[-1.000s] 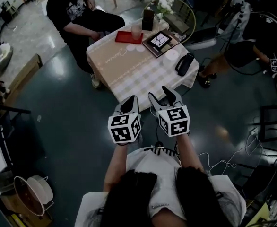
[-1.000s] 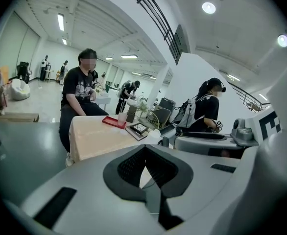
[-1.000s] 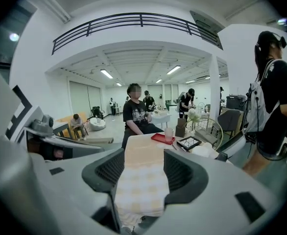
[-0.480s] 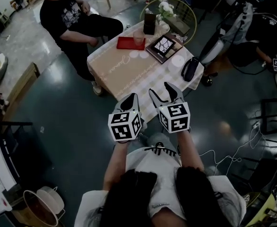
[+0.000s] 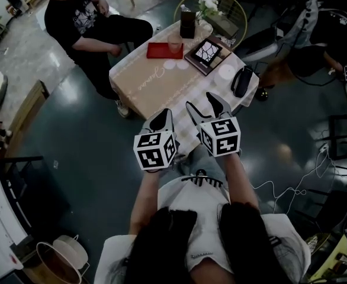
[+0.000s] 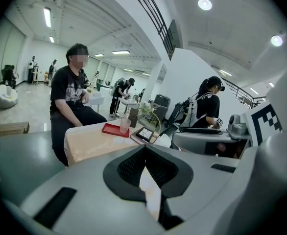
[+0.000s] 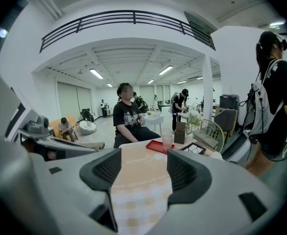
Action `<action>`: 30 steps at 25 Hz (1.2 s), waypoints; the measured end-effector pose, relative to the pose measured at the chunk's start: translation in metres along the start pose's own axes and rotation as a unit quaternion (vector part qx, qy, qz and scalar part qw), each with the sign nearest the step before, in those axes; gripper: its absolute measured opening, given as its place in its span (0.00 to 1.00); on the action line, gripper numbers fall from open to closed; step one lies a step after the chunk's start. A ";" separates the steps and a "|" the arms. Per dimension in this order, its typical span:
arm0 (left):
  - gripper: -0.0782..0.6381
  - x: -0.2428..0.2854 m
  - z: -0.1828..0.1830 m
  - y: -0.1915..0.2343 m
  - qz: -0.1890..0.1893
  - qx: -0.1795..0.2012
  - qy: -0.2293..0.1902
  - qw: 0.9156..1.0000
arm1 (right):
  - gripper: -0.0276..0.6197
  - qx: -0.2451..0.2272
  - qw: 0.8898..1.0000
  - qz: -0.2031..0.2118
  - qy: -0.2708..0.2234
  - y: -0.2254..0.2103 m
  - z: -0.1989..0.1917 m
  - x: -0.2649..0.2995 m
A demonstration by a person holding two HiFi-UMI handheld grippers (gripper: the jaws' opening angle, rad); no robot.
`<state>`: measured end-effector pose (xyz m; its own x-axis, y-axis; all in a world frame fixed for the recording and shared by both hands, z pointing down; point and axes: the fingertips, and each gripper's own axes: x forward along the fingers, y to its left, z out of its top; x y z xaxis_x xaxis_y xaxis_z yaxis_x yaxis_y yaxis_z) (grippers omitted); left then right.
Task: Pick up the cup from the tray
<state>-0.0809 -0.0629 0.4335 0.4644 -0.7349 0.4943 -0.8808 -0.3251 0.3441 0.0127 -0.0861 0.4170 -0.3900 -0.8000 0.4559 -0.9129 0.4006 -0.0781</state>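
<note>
A pale pink cup (image 5: 174,42) stands on the right end of a red tray (image 5: 161,51), at the far side of a table (image 5: 161,90) with a checked cloth. Both grippers hover side by side at the table's near edge, well short of the tray. My left gripper (image 5: 161,119) is shut and holds nothing. The jaws of my right gripper (image 5: 204,105) are opening, with only the cloth showing between them. In the left gripper view the cup (image 6: 125,126) and tray (image 6: 115,129) lie far beyond my gripper (image 6: 144,151). The right gripper view shows the cup (image 7: 167,141) beyond my gripper (image 7: 144,166).
A person in black (image 5: 82,19) sits at the table's far left. On the table lie a framed picture (image 5: 206,53), a white plate (image 5: 226,71), a black pouch (image 5: 243,80), white discs (image 5: 172,65) and a dark box (image 5: 188,26). A wire chair (image 5: 224,10) stands behind.
Both grippers have come closer to the table; its near edge now lies under their tips. The right gripper's jaws stand a little wider.
</note>
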 end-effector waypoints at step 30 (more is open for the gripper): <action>0.12 0.164 0.081 0.076 0.092 -0.059 -0.004 0.994 | 0.64 -0.058 0.996 0.062 0.037 -0.103 0.057 0.230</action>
<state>-0.0794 -0.2566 0.4764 0.2959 -0.7806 0.5506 -0.9332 -0.1132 0.3410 0.0097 -0.3371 0.4793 -0.4853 -0.7083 0.5127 -0.8366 0.5466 -0.0368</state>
